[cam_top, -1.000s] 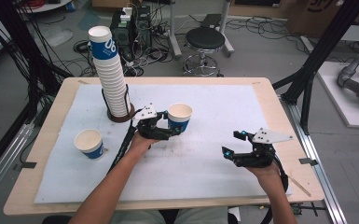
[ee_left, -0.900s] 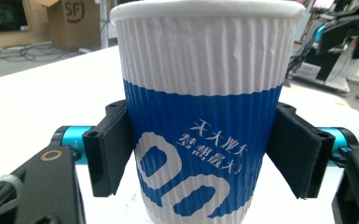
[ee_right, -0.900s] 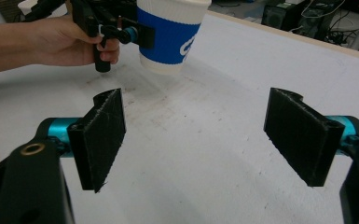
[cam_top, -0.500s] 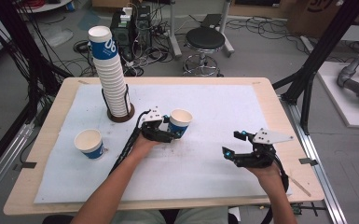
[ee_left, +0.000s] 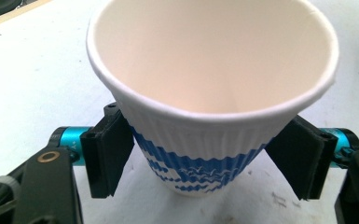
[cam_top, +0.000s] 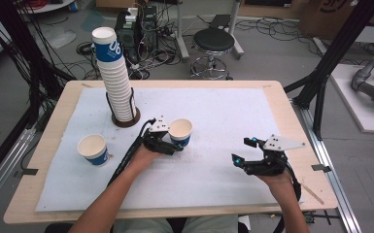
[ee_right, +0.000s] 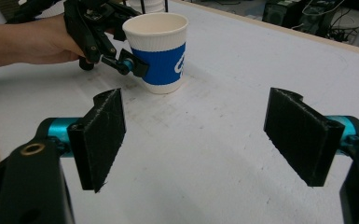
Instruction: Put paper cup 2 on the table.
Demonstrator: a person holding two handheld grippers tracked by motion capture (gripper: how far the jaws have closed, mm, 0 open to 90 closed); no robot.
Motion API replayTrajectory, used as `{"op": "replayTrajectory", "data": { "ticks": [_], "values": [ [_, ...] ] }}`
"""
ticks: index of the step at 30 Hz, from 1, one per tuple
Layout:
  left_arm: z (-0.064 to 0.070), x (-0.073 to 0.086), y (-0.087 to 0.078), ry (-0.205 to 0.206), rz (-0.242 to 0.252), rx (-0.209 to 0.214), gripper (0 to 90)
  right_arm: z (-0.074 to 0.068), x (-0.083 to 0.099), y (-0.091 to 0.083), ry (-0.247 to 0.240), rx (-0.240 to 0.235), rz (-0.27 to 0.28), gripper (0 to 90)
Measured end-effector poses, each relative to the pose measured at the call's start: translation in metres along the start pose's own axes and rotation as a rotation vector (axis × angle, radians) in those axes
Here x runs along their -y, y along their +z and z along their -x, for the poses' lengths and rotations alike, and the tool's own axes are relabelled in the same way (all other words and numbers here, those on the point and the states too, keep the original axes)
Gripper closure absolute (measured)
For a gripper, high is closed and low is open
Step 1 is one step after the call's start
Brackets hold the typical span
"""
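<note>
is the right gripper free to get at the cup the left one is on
Probably yes: the right gripper is open, and bare mat lies between it and the cup. The left gripper flanks the cup's sides, limiting where it can grip.

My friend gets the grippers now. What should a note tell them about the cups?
Left gripper: jaws around the middle cup, which stands on the white mat; one pad touches, a small gap shows at the other, so not clamped.
Right gripper: open, holding nothing, off to the right.
Another cup stands alone at the left; the tall cup stack sits in its holder at the back.
Done: two cups out.
Left: probably more cups to pull and place.
</note>
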State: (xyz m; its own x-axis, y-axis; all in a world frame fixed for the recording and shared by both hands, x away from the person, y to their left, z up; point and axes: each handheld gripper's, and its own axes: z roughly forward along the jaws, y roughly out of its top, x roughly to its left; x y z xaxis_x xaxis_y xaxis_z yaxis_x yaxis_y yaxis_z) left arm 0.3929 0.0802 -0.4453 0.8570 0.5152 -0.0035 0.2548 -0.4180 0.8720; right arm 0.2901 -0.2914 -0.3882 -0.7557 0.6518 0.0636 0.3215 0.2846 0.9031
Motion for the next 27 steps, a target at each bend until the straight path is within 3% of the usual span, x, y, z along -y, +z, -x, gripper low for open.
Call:
{"op": "replayTrajectory", "data": {
  "ticks": [5,8,12,16,19,27],
  "values": [
    [0.001,0.001,0.001,-0.016,-0.003,0.007,23.5,-0.001,0.0,0.001,-0.003,-0.002,0.0,21.3],
    [0.002,0.002,0.0,-0.051,-0.003,0.005,16.6,0.0,0.0,0.001,-0.004,-0.003,0.002,21.3],
    [0.003,0.003,-0.009,-0.046,-0.015,0.016,16.9,0.001,0.001,0.0,-0.002,-0.003,0.001,21.3],
    [0.004,0.009,-0.024,-0.082,0.035,0.002,17.0,0.001,0.001,0.0,0.001,-0.003,-0.003,21.3],
    [0.005,0.014,-0.038,-0.081,0.069,-0.008,16.9,0.001,0.001,0.0,0.002,-0.003,-0.003,21.3],
    [0.013,0.022,-0.074,-0.078,0.243,-0.009,16.9,-0.001,0.002,0.003,0.001,0.001,0.013,21.3]
  ]
}}
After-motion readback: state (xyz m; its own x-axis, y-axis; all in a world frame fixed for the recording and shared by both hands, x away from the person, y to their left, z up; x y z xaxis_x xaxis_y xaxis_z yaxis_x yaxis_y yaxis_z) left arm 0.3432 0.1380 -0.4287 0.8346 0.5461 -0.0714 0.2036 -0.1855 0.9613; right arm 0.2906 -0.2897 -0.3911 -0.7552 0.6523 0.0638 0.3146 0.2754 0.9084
